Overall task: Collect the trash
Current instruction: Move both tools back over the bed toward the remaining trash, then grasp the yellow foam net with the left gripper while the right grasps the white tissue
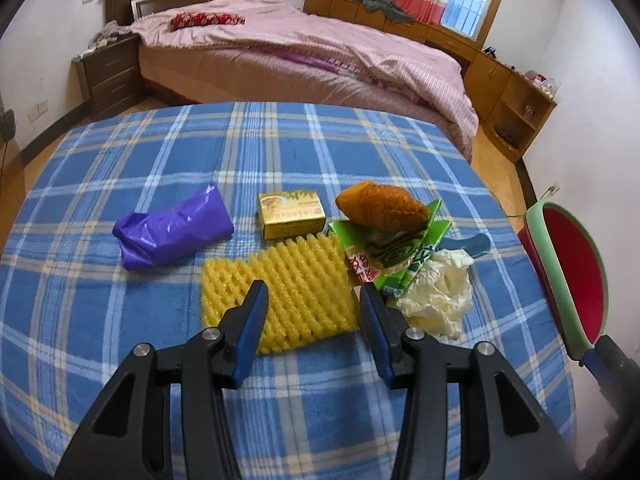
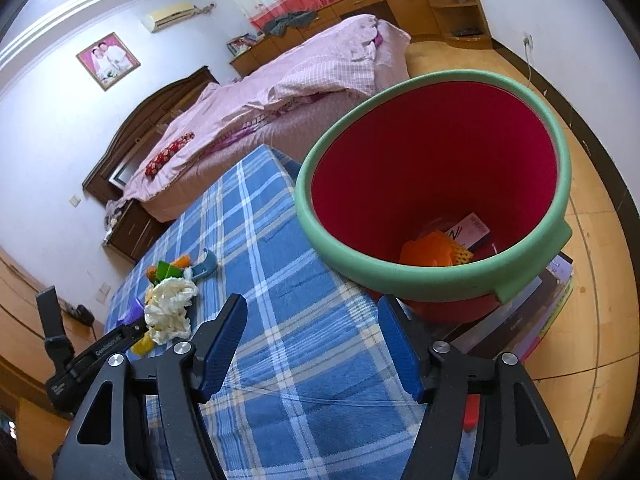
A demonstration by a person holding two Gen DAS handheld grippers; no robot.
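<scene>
On the tabletop (image 1: 120,152), covered by a blue plaid fleece cloth, the trash lies in a loose cluster: a yellow foam net (image 1: 280,292), a purple bag (image 1: 172,234), a gold box (image 1: 290,214), an orange wrapper (image 1: 382,206) resting on green packaging (image 1: 400,246), and a crumpled white tissue (image 1: 438,292) just beside it. The left gripper (image 1: 310,308) hovers spread wide over the near edge of the net, holding nothing; the right gripper (image 2: 312,340) is likewise released and empty, aimed at the bin (image 2: 432,276), which sits off the tabletop's right edge with orange and yellow scraps and a card already at its bottom. The step in hand looks like taking the net. To do it well, bring the left gripper lower, so that one finger slides under the near edge, then close on the edge rather than the middle; the mesh is soft, springy and light, so it should compress and hold easily, but a shallow pinch may slip. The fleece is nappy and could snag, so lift before swinging toward the bin. The bag is glossy and slick, the box rigid and square-edged, the tissue limp, and the bin smooth red plastic with a thick green rim.
</scene>
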